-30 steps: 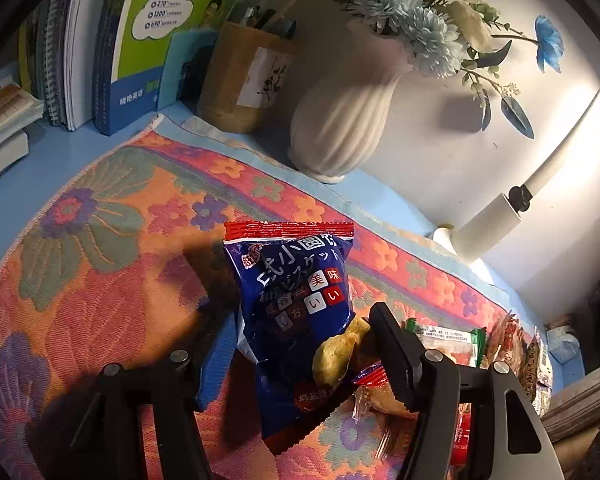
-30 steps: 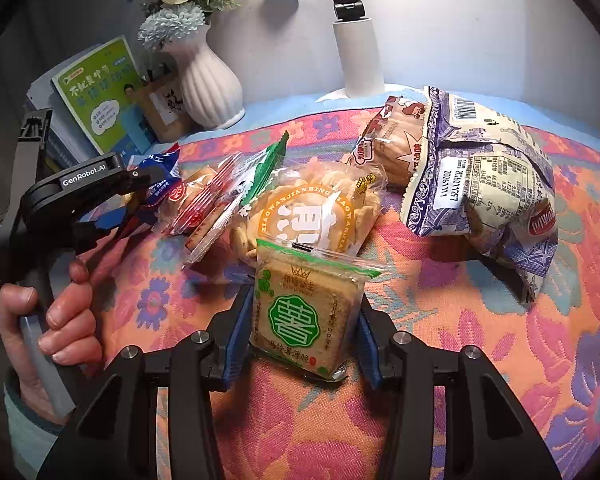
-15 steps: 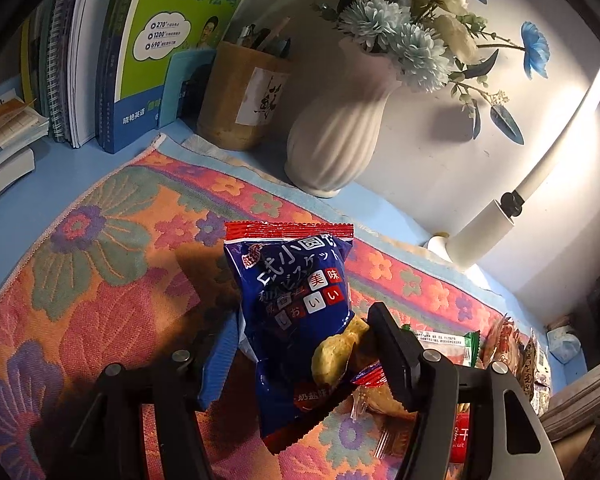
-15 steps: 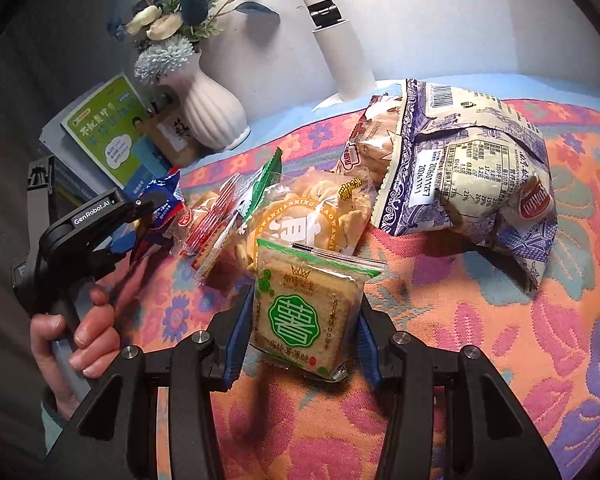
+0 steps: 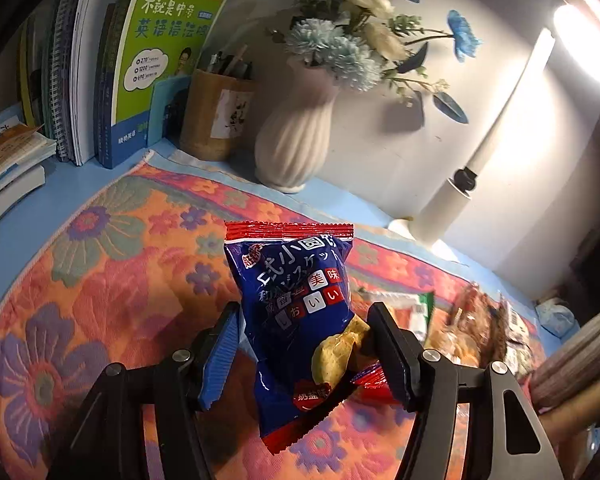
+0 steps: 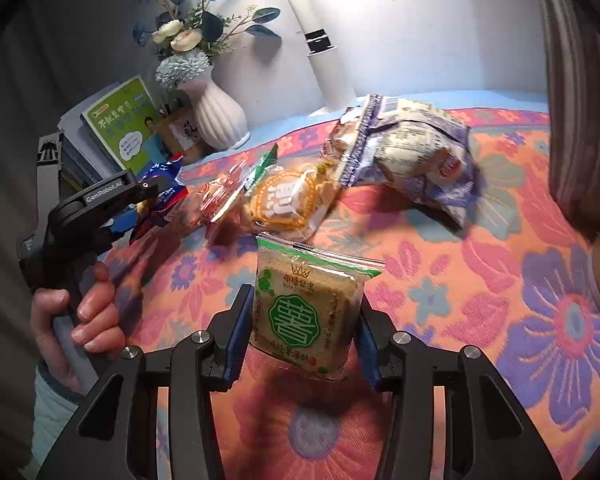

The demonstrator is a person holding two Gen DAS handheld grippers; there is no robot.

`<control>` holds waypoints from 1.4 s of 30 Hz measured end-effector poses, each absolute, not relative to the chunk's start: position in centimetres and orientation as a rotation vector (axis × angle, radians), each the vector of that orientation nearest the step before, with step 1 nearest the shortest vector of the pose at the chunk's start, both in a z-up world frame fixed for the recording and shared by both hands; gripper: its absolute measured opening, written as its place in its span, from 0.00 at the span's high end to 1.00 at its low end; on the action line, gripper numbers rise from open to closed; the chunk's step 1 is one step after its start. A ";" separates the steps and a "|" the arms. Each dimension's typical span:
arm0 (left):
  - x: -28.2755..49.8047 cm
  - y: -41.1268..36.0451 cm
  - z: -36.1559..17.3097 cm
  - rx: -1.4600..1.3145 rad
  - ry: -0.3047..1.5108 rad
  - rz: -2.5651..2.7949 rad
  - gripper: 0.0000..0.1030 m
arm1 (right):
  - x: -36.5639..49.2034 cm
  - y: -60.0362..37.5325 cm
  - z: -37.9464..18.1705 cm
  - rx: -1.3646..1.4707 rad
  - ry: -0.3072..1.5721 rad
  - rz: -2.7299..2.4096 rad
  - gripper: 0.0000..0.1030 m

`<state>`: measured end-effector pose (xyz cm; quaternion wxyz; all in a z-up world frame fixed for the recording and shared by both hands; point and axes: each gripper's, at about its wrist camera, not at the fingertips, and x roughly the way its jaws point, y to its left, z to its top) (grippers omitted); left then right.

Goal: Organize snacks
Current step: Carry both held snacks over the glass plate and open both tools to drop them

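A: What's your left claw (image 5: 300, 344) pinching?
B: The blue snack bag (image 5: 296, 320), upright at frame centre.
A: And your right claw (image 6: 306, 330)?
B: Clamped on the green-label cracker pack (image 6: 308, 312), lower centre, above the floral cloth (image 6: 500, 280).

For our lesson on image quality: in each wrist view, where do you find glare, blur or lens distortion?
Left wrist view: the desk lamp blows out the upper right corner; the snack pile at right is smeared; the books bow with fisheye curve. Right wrist view: the purple bag is blurred, while the green-label cracker pack is sharp; corners go dark.
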<state>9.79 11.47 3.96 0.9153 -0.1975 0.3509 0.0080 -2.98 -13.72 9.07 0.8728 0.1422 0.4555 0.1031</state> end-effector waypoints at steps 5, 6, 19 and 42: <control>5.9 8.0 5.5 -0.394 0.714 -0.074 0.40 | -6.4 -16.3 10.2 0.331 0.954 0.197 0.56; 5.2 7.3 5.9 -0.392 0.710 -0.090 0.40 | -7.1 -16.8 10.6 0.334 0.947 0.194 0.56; -2.8 -6.9 13.1 -0.210 0.591 -0.357 0.40 | -13.7 -24.4 17.5 0.413 0.783 0.100 0.56; -8.4 -31.0 17.2 0.023 0.570 -0.771 0.40 | -23.3 -46.4 21.8 0.662 0.567 -0.300 0.56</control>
